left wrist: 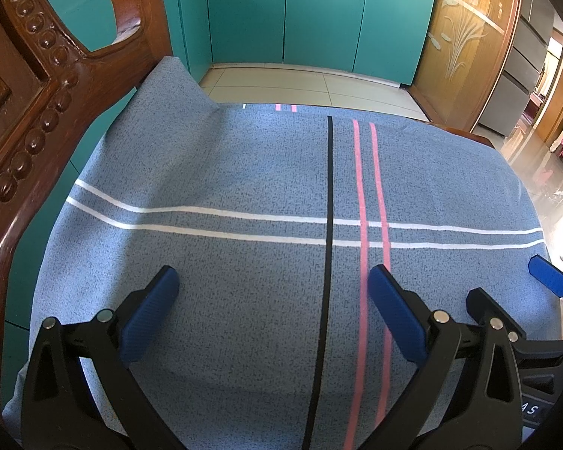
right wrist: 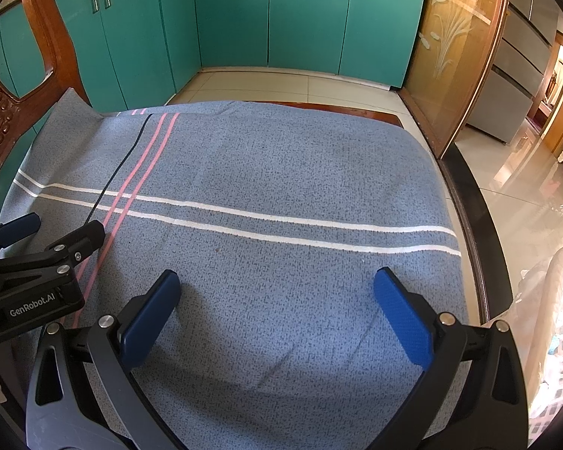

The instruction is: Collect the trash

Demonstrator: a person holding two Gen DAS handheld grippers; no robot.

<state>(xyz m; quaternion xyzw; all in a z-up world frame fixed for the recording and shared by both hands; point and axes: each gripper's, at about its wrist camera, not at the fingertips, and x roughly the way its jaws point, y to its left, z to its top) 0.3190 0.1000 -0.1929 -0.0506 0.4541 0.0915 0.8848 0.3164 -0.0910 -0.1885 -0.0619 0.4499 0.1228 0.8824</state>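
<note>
No trash shows on the blue striped cloth point(right wrist: 281, 172) covering the desk; left gripper point(left wrist: 272, 285) and right gripper point(right wrist: 277, 285) hover, jaws spread, empty. Next: find litter.

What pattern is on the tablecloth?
Speckled blue tablecloth crossed by white, pink and black stripes; clearest in the left wrist view.

A blue-grey woven cloth with white, pink and black stripes point(left wrist: 225, 172) covers the counter. Teal cabinet doors with metal handles point(right wrist: 304, 18) line the far wall above a pale tiled floor point(right wrist: 281, 88). A carved dark wooden chair back point(left wrist: 37, 86) rises at left; an etched glass panel in a wooden frame point(right wrist: 454, 48) stands at right, sunlit.
</note>
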